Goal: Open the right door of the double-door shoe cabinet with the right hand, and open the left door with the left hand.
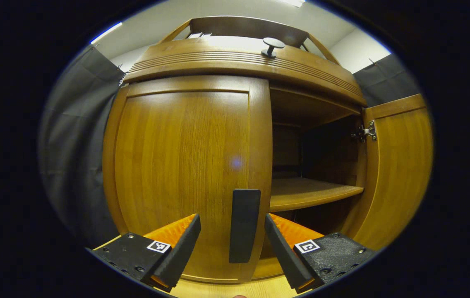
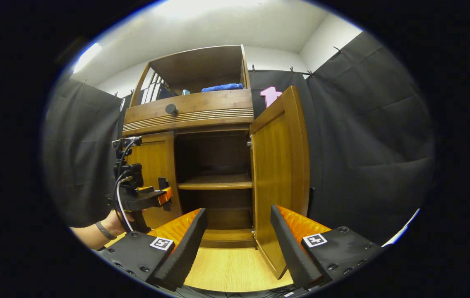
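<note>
Left gripper gapes wide around left door's handle, untouched.

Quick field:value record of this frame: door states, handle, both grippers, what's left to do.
right door: swung open, interior shelf exposed
left door: closed
left door handle: dark vertical bar near the door's inner edge
left gripper: open, fingers either side of the handle, not clamped on it
right gripper: open, holding nothing, back from the cabinet
drawer knob: above the doors, untouched
remaining: close on the handle and pull the left door open
</note>
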The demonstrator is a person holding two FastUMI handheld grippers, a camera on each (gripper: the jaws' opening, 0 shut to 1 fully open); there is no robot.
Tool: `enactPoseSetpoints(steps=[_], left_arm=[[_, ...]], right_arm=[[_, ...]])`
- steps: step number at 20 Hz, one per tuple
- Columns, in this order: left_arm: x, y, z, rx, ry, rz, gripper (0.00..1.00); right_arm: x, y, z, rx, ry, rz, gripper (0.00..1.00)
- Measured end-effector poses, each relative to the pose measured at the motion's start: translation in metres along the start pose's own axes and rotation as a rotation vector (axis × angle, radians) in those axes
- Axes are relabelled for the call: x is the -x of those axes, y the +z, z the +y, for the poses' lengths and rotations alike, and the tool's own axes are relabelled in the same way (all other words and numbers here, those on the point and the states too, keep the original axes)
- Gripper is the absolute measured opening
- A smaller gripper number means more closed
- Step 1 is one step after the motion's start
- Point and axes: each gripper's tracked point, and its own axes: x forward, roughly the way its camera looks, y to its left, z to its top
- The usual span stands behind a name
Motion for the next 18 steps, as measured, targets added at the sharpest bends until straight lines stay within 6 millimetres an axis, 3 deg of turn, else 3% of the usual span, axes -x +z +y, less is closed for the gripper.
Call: enactPoseSetpoints(steps=[7, 8, 11, 13, 16, 18], left_arm=[[-0.014, -0.012, 0.006, -0.002, 0.017, 0.004, 0.89], [-0.013, -0.012, 0.007, -0.01, 0.019, -0.002, 0.81], [-0.015, -0.013, 0.007, 0.005, 0.02, 0.001, 0.82], [-0.013, -0.014, 0.009, 0.011, 0.003, 0.003, 0.77], [-0.015, -0.009, 0.013, -0.003, -0.047, -0.022, 0.56], [-0.016, -0.011, 0.013, -0.026, -0.03, -0.017, 0.32]], right_arm=[[-0.013, 0.004, 0.008, 0.038, 0.039, 0.004, 0.98], [-0.014, 0.005, 0.009, 0.035, 0.043, 0.003, 0.98], [-0.022, 0.008, 0.014, 0.018, 0.072, -0.009, 0.98], [-0.026, -0.002, 0.014, -0.002, 0.085, 0.023, 0.98], [-0.026, -0.007, 0.013, -0.042, 0.085, 0.044, 0.98], [-0.025, -0.007, 0.009, -0.038, 0.075, 0.035, 0.99]])
